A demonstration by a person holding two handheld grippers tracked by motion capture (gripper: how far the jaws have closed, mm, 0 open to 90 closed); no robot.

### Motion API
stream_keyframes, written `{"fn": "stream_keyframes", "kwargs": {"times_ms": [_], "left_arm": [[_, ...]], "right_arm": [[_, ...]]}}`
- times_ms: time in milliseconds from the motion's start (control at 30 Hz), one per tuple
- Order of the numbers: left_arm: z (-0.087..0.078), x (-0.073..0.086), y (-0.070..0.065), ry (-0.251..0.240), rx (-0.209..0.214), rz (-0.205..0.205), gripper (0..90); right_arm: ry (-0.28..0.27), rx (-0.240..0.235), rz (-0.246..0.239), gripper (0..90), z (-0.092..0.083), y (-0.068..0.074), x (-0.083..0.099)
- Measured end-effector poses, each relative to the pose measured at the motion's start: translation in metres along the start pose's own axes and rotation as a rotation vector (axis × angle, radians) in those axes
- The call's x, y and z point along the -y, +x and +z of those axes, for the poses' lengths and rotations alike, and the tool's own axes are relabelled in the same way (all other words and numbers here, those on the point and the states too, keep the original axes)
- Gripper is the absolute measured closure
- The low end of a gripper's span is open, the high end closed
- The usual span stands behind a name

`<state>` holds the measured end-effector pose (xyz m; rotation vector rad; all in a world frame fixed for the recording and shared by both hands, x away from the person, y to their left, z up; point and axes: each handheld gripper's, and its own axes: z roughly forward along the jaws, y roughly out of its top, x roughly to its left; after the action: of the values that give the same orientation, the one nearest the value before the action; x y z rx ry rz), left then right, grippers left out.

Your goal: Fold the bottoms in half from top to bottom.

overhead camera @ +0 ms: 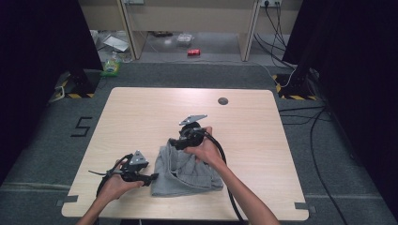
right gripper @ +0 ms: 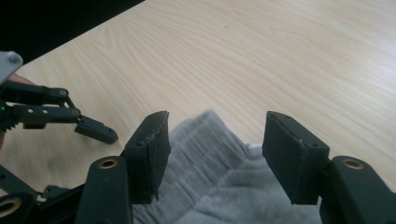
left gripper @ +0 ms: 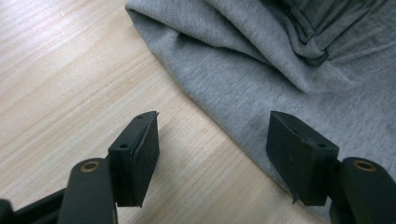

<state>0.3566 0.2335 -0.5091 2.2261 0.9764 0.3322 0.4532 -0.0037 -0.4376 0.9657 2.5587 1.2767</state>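
A pale wood table (overhead camera: 141, 112) on grey carpet (overhead camera: 42, 140) bears a crumpled grey cloth (overhead camera: 187, 173), beside which the left gripper (left gripper: 212, 154) and right gripper (right gripper: 215, 154) gape empty.

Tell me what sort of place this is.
Probably a lab or recording studio, not a home: a bare wooden table on grey carpet, black curtains at both sides, loose cables on the floor, and hazard-striped stand bases.

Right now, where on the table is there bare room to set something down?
The light wooden table is bare across its far half, apart from a small dark disc, and along its right side. Crowded: the near middle, with the crumpled grey garment and both grippers, left and right.
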Motion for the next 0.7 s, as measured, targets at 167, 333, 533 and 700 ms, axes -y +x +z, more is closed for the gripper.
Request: {"fn": "stream_keyframes", "kwargs": {"times_ms": [167,333,533,700], "left_arm": [[0.0,0.0,0.0,0.001,-0.001,0.003,33.7],[0.0,0.0,0.0,-0.002,0.0,0.002,33.8],[0.0,0.001,0.001,-0.006,0.004,0.003,34.0],[0.0,0.001,0.001,-0.006,0.005,0.003,34.0]], "right_arm": [[0.028,-0.002,0.002,41.2,0.017,-0.001,-0.003],[0.069,-0.006,0.011,45.7,0.033,-0.004,-0.003],[0.01,-0.014,-0.028,80.2,0.016,-0.004,-0.001],[-0.086,0.004,-0.035,85.0,-0.027,0.001,0.011]]}}
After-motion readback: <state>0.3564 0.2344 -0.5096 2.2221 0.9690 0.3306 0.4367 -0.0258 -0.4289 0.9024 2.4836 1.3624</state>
